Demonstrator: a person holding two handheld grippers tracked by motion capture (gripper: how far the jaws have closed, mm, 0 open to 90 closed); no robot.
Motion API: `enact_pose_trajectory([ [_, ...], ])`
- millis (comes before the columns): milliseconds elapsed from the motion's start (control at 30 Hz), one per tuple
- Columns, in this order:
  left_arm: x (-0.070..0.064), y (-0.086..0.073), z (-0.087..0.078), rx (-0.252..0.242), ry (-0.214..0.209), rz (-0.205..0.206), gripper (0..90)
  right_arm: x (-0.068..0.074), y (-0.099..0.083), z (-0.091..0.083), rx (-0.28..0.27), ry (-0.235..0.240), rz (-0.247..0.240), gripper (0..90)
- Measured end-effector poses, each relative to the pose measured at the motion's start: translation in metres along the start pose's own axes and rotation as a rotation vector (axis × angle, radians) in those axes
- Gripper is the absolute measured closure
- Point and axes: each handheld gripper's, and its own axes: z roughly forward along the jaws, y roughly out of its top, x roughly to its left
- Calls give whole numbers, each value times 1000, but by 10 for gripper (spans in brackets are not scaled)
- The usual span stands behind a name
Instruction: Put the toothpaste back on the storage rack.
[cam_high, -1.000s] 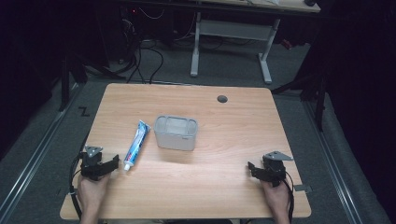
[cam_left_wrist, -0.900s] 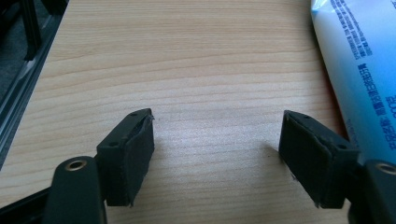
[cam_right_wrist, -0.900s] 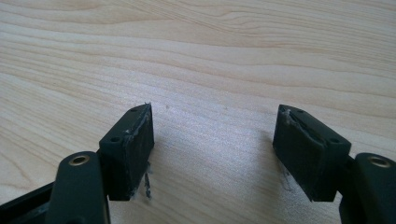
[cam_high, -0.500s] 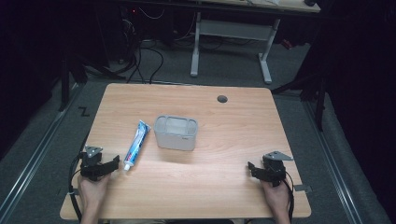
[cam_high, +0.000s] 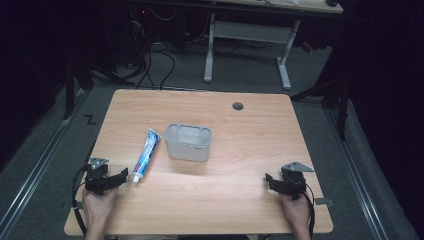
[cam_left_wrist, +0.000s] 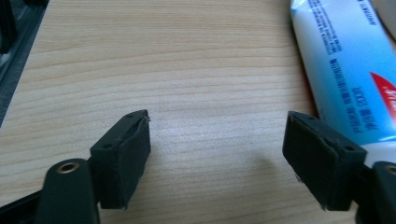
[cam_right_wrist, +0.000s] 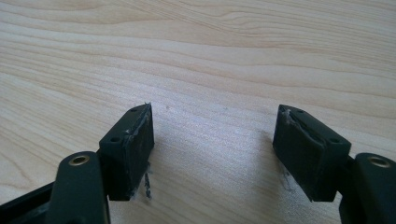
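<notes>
A grey bin (cam_high: 188, 142) stands mid-desk (cam_high: 250, 150); a round cable hole (cam_high: 238, 106) lies far right of it.

One camera overhead, two riding low at the near edge

The high view looks forward and down on the whole table (cam_high: 240, 200); both gripper views skim its wood closely.

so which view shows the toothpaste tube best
The high view: the whole toothpaste tube lies flat beside the grey bin, its cap end near the open left gripper. The left gripper view crops it to a strip of printed side at its right edge.
</notes>
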Motion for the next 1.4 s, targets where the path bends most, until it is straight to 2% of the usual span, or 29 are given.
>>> enact_pose_trajectory([
  [133,0,0,-7,-17,-12,-8,256,0,0,0,0,0,3,292],
  [300,-2,1,-15,-20,-10,12,270,0,0,0,-1,0,1,292],
  [433,-4,3,-21,-33,-28,14,275,0,0,0,-2,1,1,292],
  [467,-6,3,-24,-38,-35,24,275,0,0,0,-2,1,1,292],
  [600,-8,2,-29,-17,-54,38,300,0,0,0,-3,1,0,292],
  [700,-9,2,-34,-21,-66,41,304,0,0,0,-2,1,0,291],
  [933,-12,-1,-42,-48,-64,40,302,0,0,0,-1,1,0,292],
  [1000,-15,-2,-44,-55,-68,43,302,0,0,0,-2,1,-1,291],
  [1100,-22,-2,-49,-64,-73,72,302,0,0,0,0,2,-1,291],
  [1233,-29,0,-50,-59,-101,85,293,0,0,0,-1,1,-2,291],
  [1400,-36,2,-49,-63,-111,94,275,0,0,0,-1,1,-3,291],
])
